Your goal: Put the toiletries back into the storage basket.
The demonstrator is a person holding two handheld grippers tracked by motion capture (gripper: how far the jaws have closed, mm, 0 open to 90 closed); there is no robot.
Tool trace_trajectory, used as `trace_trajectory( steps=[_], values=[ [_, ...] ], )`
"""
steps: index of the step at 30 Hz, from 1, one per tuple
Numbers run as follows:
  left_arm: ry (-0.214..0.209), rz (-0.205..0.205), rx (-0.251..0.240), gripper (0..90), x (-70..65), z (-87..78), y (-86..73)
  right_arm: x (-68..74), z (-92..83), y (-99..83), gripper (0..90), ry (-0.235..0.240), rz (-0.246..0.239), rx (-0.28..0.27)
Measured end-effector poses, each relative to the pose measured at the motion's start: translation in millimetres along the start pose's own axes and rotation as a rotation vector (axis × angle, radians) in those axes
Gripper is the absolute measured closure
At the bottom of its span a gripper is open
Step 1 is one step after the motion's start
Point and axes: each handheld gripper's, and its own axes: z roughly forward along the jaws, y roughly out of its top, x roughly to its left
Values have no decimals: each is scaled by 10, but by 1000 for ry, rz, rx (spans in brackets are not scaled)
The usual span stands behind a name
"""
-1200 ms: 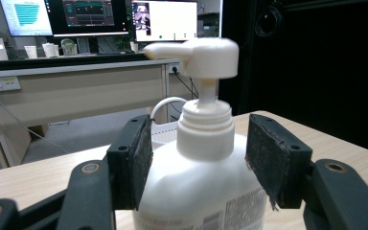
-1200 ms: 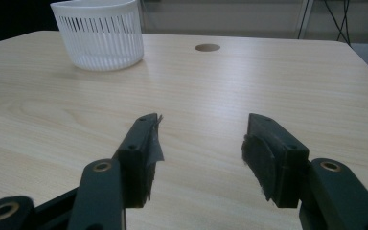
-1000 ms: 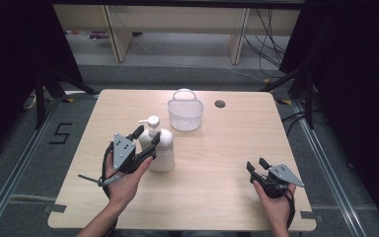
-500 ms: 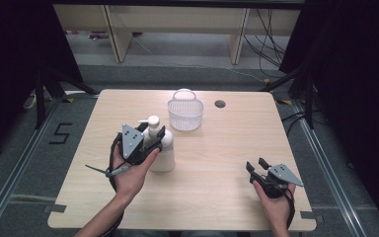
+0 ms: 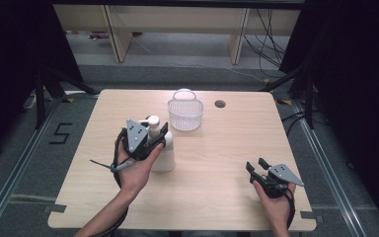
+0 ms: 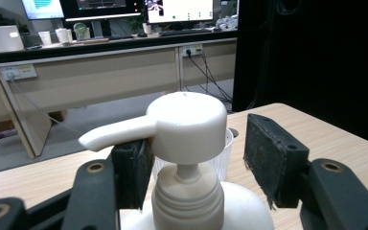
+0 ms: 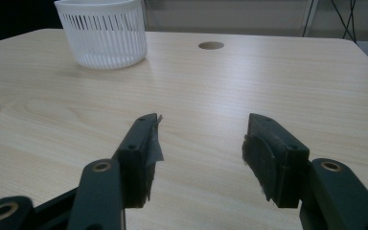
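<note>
A white pump bottle (image 5: 164, 157) stands upright on the table's left half. My left gripper (image 5: 155, 132) is at its top, open, with one jaw on each side of the pump head (image 6: 187, 124). In the left gripper view the left pad (image 6: 133, 170) sits close under the spout, while the right pad (image 6: 273, 160) stands apart from the pump. My right gripper (image 5: 257, 166) rests low near the table's front right, open, with bare wood between its jaws (image 7: 201, 139).
A white slatted basket (image 5: 185, 114) (image 7: 103, 31) with a handle stands at the back centre, just beyond the bottle. A round cable hole (image 5: 220, 104) (image 7: 211, 45) lies to its right. The wooden table (image 5: 227, 148) has dark floor on all sides.
My left gripper has moved forward and slightly right, and its jaws now straddle the pump head. The right gripper has stayed still.
</note>
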Motion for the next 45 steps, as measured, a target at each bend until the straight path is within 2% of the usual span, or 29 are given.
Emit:
trace_trajectory(
  steps=[1, 3, 4, 5, 6, 8, 9, 13, 14, 15, 20, 21, 23, 26, 27, 32, 35, 38, 39, 45],
  values=[
    [4, 0, 3, 453, 5, 2, 4, 1, 0, -3, 463, 4, 9, -4],
    [7, -8, 9, 463, 1, 4, 13, -8, 4, -3, 463, 11, -3, -3],
    [10, -14, 13, 464, -5, 7, 19, 19, -6, -4, 463, 6, 31, 4],
    [12, -15, 15, 467, -7, 8, 22, -15, 0, 2, 464, 6, -21, -4],
    [15, -17, 18, 478, -8, 9, 25, 3, 4, -2, 464, 11, 3, -2],
    [25, -25, 18, 495, -6, 11, 27, 0, 1, -1, 464, 15, 4, 1],
    [30, -24, 20, 508, -5, 10, 31, 16, -5, -3, 464, 8, 26, 4],
    [41, -32, 31, 563, -5, -1, 43, -15, 8, -5, 464, 8, -12, -11],
    [45, -43, 29, 575, -3, 4, 44, 17, -6, -3, 463, 12, 27, 7],
    [45, -51, 27, 577, -3, 5, 45, -17, 0, 2, 463, 12, -19, -3],
    [34, -61, 26, 584, 6, 8, 48, -18, -3, 1, 461, 14, -20, -3],
    [32, -65, 24, 585, 7, 8, 46, -2, 3, -5, 461, 22, 9, -7],
    [27, -71, 24, 586, 11, 4, 46, -2, 10, -9, 461, 31, 14, -18],
    [22, -70, 19, 587, 10, 4, 42, -5, 9, -6, 461, 29, 8, -14],
    [20, -70, 18, 587, 9, 7, 41, -17, 7, -3, 461, 24, -9, -16],
    [4, -71, 15, 589, 17, 13, 68, -11, 12, -9, 460, 21, -1, -22],
    [-2, -60, 5, 589, 24, 4, 94, -27, 14, -7, 459, 19, -20, -21],
    [-10, -48, -4, 589, 19, 2, 121, -25, 9, -6, 460, 20, -14, -19],
    [-14, -43, -3, 589, 15, 6, 131, -11, 6, -6, 460, 26, 8, -10],
    [-29, -26, 6, 589, 21, 56, 166, -22, 7, -6, 460, 22, -5, -18]
  ],
)
